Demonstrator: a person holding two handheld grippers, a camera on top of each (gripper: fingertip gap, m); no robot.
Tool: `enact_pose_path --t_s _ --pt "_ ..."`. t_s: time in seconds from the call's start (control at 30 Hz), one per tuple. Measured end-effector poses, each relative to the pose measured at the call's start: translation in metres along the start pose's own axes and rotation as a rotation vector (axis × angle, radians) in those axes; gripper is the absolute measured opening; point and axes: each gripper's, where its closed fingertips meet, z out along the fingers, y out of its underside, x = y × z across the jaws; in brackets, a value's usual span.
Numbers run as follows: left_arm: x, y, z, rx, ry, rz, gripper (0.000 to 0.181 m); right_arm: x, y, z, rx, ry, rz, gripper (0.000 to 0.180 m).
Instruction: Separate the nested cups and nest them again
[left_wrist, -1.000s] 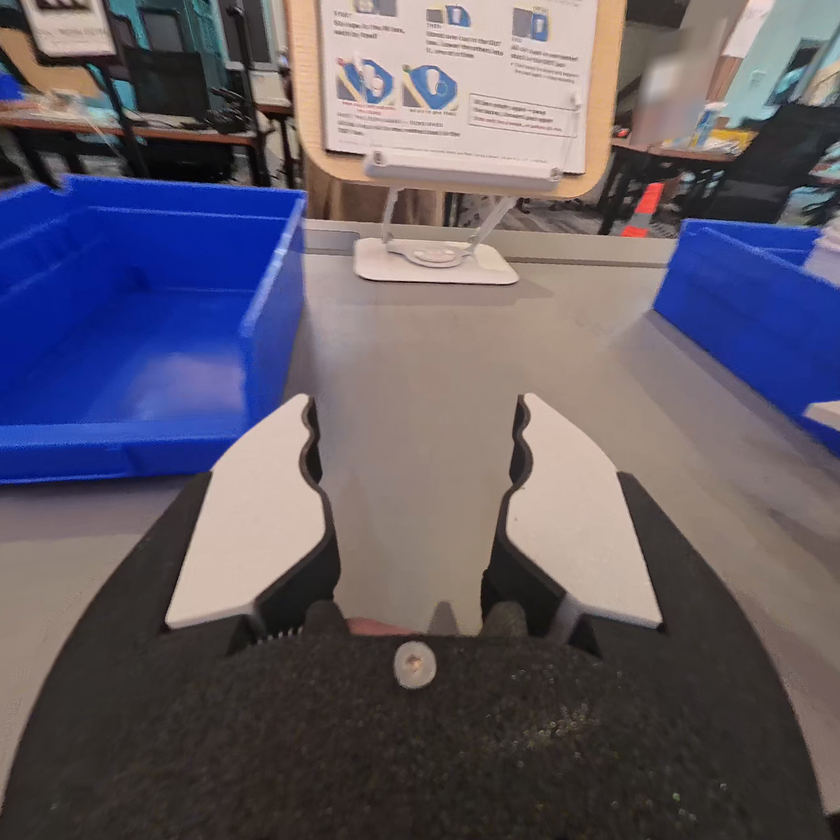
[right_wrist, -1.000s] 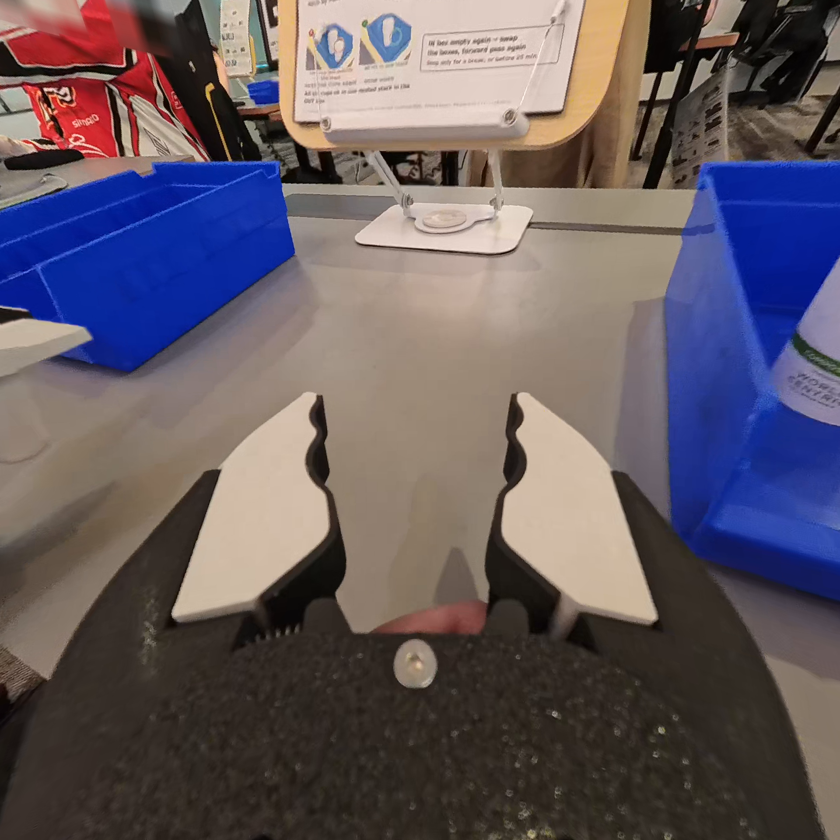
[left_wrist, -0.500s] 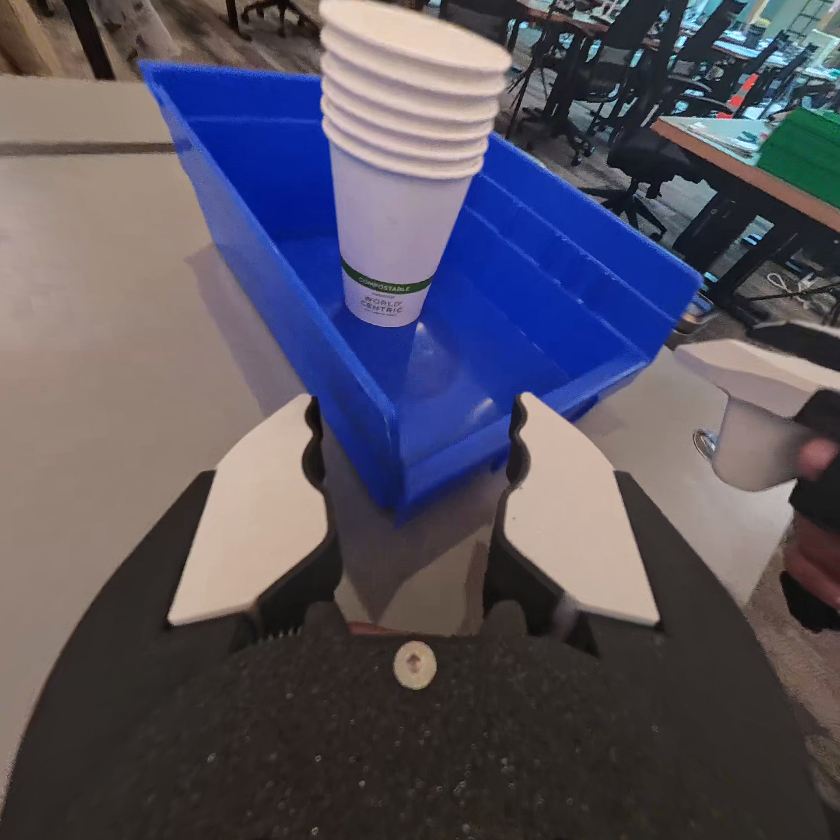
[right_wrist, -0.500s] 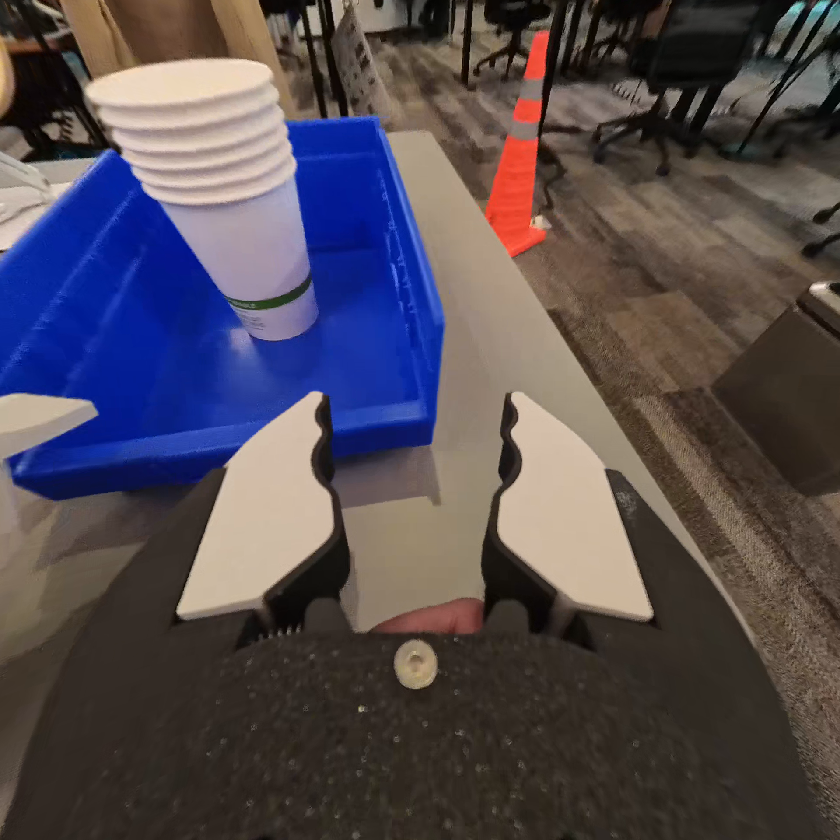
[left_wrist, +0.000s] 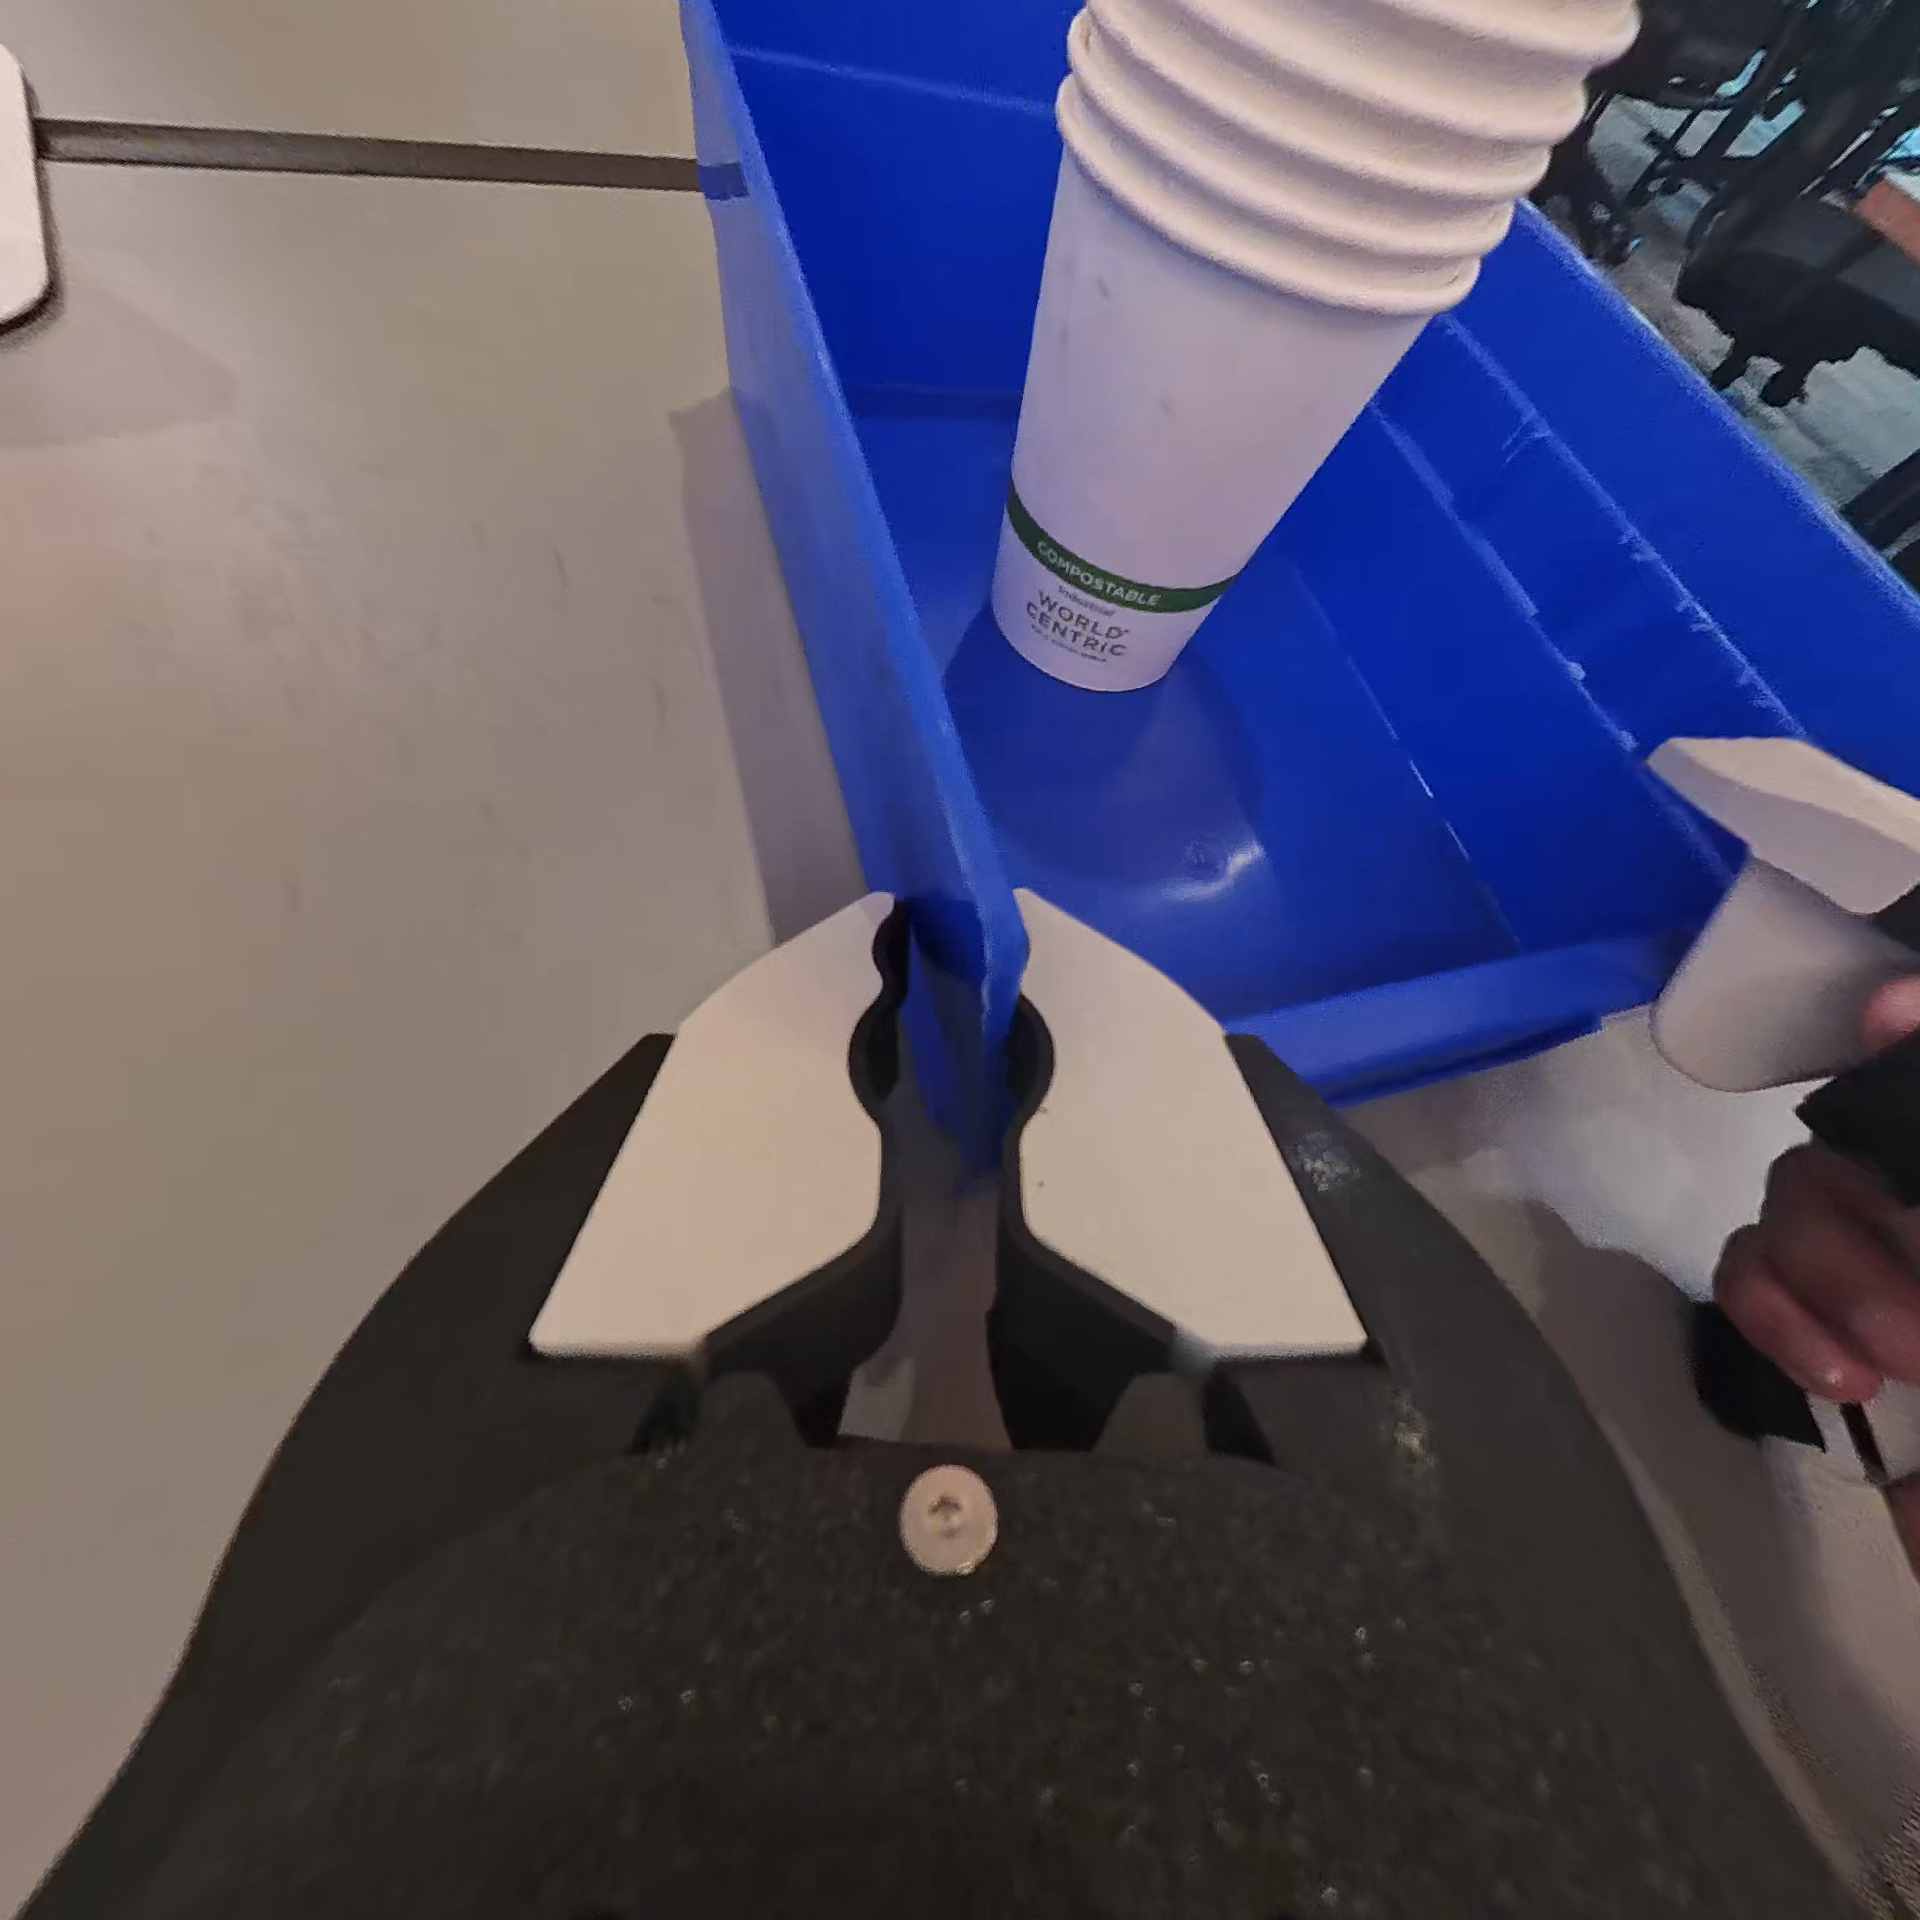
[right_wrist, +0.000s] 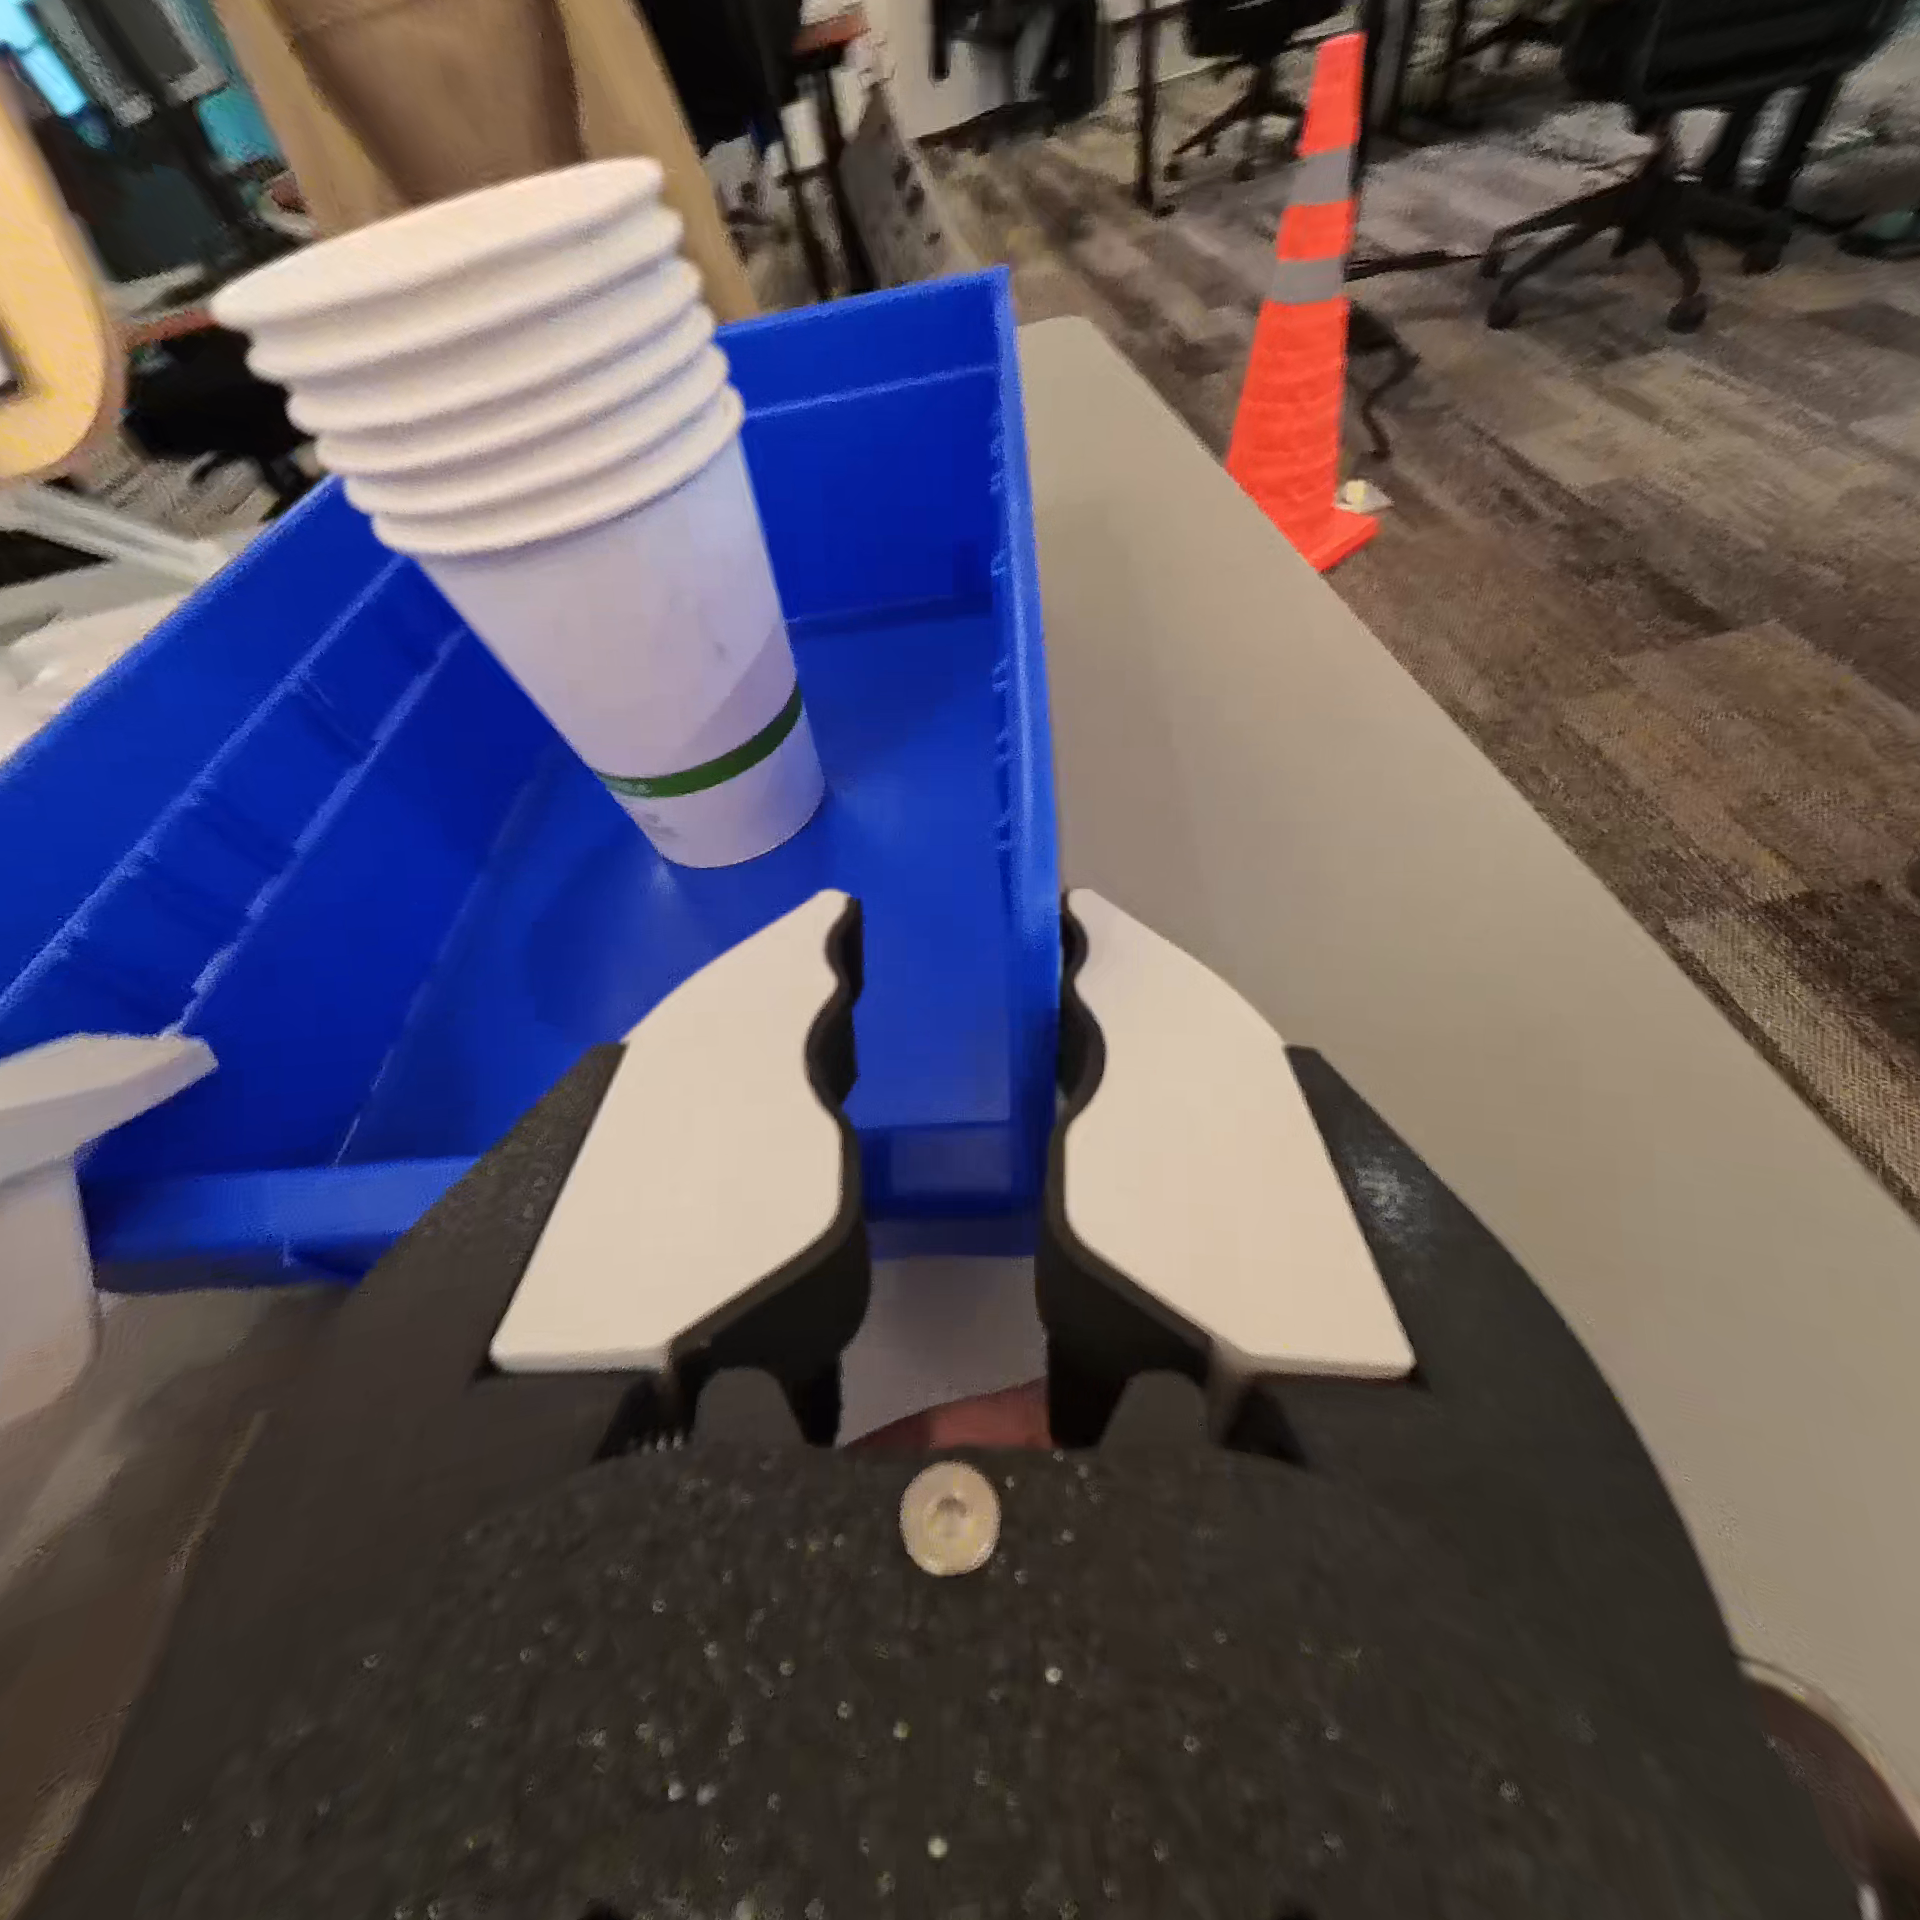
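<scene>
Nested cups (left_wrist: 1226, 343) stood inside the blue bin (left_wrist: 1507, 582) near the desk (left_wrist: 364, 623) edge — left hand-held gripper (left_wrist: 958, 997) clamped on its wall, right hand-held gripper (right_wrist: 958, 997) half-open astride the opposite wall.

1 blue bin (left_wrist: 1507, 436), 1 cup stack (left_wrist: 1226, 343), 6 rims, 1 orange cone (right_wrist: 1304, 343)

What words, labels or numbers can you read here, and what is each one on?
Stack of white paper cups, green band and print near its base: legible in the left wrist view, but not repeated here; too blurred to read in the right wrist view.
Blue plastic bin, orange traffic cone: no writing visible.
</scene>
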Motion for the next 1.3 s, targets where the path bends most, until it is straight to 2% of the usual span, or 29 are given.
enact_pose_path --t_s 0.07,0.13,0.17,0.27,0.4,0.57,0.77,0.93,1.17,1.23,1.27,1.3 --pt "-0.004 -0.001 -0.001 -0.001 -0.029 0.010 0.011 -0.002 0.001 -0.002 0.001 0.027 0.054 0.029" --pt "-0.015 -0.003 -0.005 0.016 -0.077 0.025 0.007 -0.005 0.004 -0.007 -0.009 0.036 0.110 0.005" --pt "-0.020 -0.003 -0.008 0.024 -0.085 0.033 0.007 -0.009 0.005 -0.010 -0.002 0.050 0.076 0.003" --pt "-0.037 -0.003 -0.020 0.051 -0.140 0.058 0.003 -0.028 0.010 -0.022 0.021 0.092 0.029 0.003" --pt "-0.068 -0.004 -0.054 0.089 -0.187 0.079 0.002 -0.072 0.010 -0.038 0.058 0.060 0.005 0.003" --pt "-0.132 -0.004 -0.117 0.122 -0.300 0.063 0.002 -0.158 0.012 -0.044 0.060 -0.078 -0.041 0.003" --pt "-0.211 0.016 -0.180 0.119 -0.457 0.012 0.002 -0.255 0.033 -0.039 0.007 -0.250 -0.106 0.003" --pt "-0.253 0.032 -0.201 0.091 -0.492 -0.031 0.001 -0.299 0.051 -0.037 -0.042 -0.308 -0.179 0.003" --pt "-0.274 0.046 -0.209 0.076 -0.492 -0.014 0.003 -0.316 0.071 -0.036 -0.083 -0.348 -0.219 0.004" --pt "-0.271 0.050 -0.207 0.066 -0.462 -0.003 0.010 -0.316 0.071 -0.036 -0.088 -0.362 -0.224 0.005" --pt "-0.269 0.055 -0.207 0.043 -0.444 -0.007 0.032 -0.317 0.072 -0.038 -0.095 -0.381 -0.225 0.009" --pt "-0.267 0.058 -0.211 0.050 -0.429 -0.017 0.049 -0.317 0.073 -0.041 -0.102 -0.406 -0.230 0.031"
